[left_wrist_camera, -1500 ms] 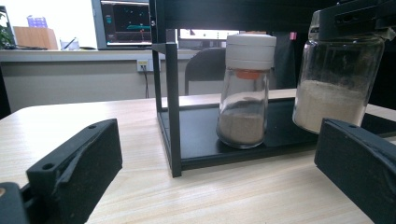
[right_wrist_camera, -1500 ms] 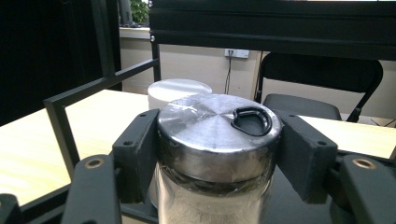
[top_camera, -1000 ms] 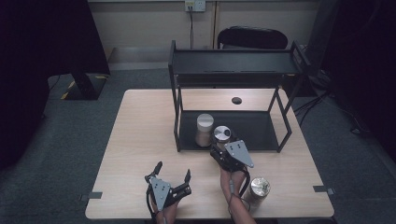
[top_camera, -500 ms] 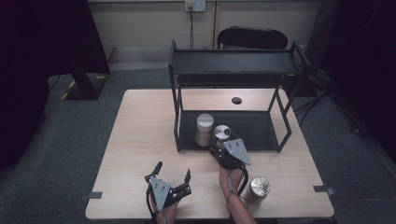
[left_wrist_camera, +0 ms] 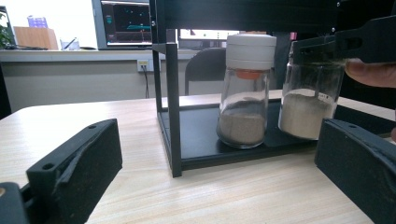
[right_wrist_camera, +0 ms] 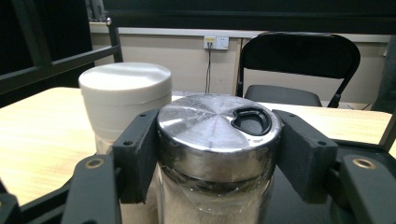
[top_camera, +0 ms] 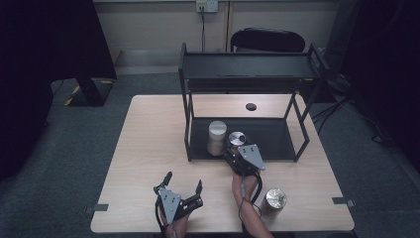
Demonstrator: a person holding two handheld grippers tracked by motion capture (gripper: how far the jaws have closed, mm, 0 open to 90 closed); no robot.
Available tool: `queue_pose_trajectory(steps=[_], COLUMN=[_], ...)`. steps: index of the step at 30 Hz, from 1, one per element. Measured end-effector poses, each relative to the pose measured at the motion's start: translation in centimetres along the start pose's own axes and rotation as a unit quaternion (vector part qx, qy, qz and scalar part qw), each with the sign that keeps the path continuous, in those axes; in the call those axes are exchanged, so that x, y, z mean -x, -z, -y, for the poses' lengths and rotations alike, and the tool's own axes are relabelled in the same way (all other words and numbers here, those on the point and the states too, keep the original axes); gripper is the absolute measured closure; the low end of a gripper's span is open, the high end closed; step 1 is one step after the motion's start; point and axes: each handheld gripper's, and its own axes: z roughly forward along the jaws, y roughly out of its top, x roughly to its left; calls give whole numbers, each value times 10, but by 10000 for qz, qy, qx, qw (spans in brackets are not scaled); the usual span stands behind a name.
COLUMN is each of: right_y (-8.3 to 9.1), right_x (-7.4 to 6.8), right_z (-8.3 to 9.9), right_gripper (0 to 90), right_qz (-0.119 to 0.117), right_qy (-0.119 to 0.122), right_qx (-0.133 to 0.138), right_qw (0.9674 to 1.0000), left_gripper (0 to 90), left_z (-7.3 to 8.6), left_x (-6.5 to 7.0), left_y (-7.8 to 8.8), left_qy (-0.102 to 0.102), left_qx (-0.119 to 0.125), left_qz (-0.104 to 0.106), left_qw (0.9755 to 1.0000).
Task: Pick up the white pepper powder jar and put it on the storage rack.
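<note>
A glass jar with a silver lid (top_camera: 236,138) and pale powder inside sits low over the bottom deck of the black two-tier rack (top_camera: 188,124). My right gripper (top_camera: 236,145) is shut on it just under the lid. In the right gripper view both jaws press the silver-lid jar (right_wrist_camera: 217,140) at its sides. Just left of it a white-capped jar (top_camera: 217,137) stands on the same deck, close beside or touching. The left gripper (top_camera: 183,179) rests open near the table's front edge. From the left gripper view I see the white-capped jar (left_wrist_camera: 246,93) and silver-lid jar (left_wrist_camera: 308,105) side by side.
A second silver-lid jar (top_camera: 276,198) stands on the table at the front right, beside the right forearm. A small black disc (top_camera: 251,106) lies on the table behind the rack. The rack's top shelf (top_camera: 247,72) overhangs the lower deck. A chair (top_camera: 267,39) stands beyond the table.
The right gripper with the silver-lid jar has crept slightly farther in over the rack's lower deck. The left gripper has stayed put.
</note>
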Motion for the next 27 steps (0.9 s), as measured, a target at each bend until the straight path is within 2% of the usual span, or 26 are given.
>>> queue_pose_trajectory(steps=[15, 27], right_y=[-14, -23], right_x=[1, 6], right_z=[-3, -7], right_gripper=[350, 350], right_qz=[73, 140], right_qy=[65, -88], right_qx=[-56, -96], right_qw=[9999, 9998], left_gripper=[3, 3], left_z=[0, 0], left_x=[-1, -1], left_y=[0, 0], left_qy=[-2, -2], left_qx=[2, 5], left_qz=[19, 21], left_qw=[10000, 10000])
